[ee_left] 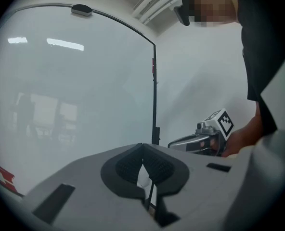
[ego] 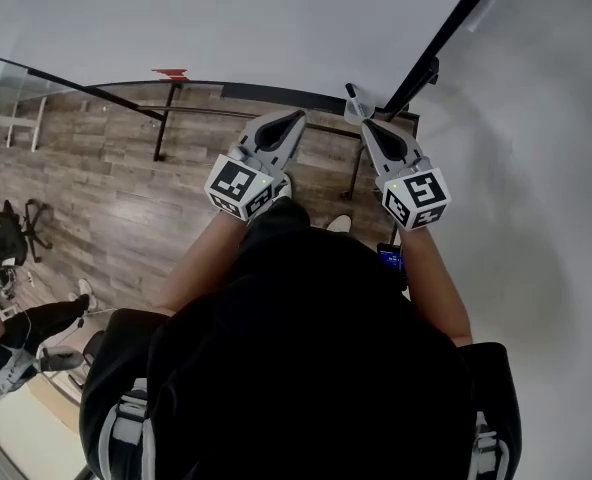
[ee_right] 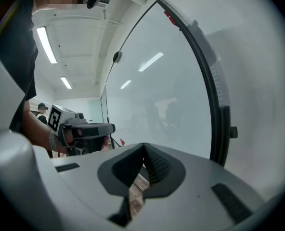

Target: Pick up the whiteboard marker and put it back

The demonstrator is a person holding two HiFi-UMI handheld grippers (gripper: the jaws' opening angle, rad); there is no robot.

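Although no whiteboard marker can be made out in any view, the head view shows the left gripper [ego: 296,118] and the right gripper [ego: 366,125] held side by side above a wood-plank floor [ego: 106,198]. Their tips point toward a pale board [ego: 276,28] with a black rim. A small pale object [ego: 356,106], too blurred to identify, sits just beyond the right tips. Each cube [ego: 241,186] bears black-and-white square codes, not lettering. From the left gripper view, the fingers [ee_left: 130,167] are pressed together with nothing between them. Ahead of them stands the frosted board, its black edge [ee_left: 154,90] running upright just right of the tips. A red mark [ee_left: 5,174] lies far to their left, with no legible writing on it. From the right gripper view, the fingers [ee_right: 157,165] likewise meet, empty. The board's dark frame [ee_right: 214,95] curves past on their right, and a small red label [ee_right: 169,16] sits high above them, too small to read.
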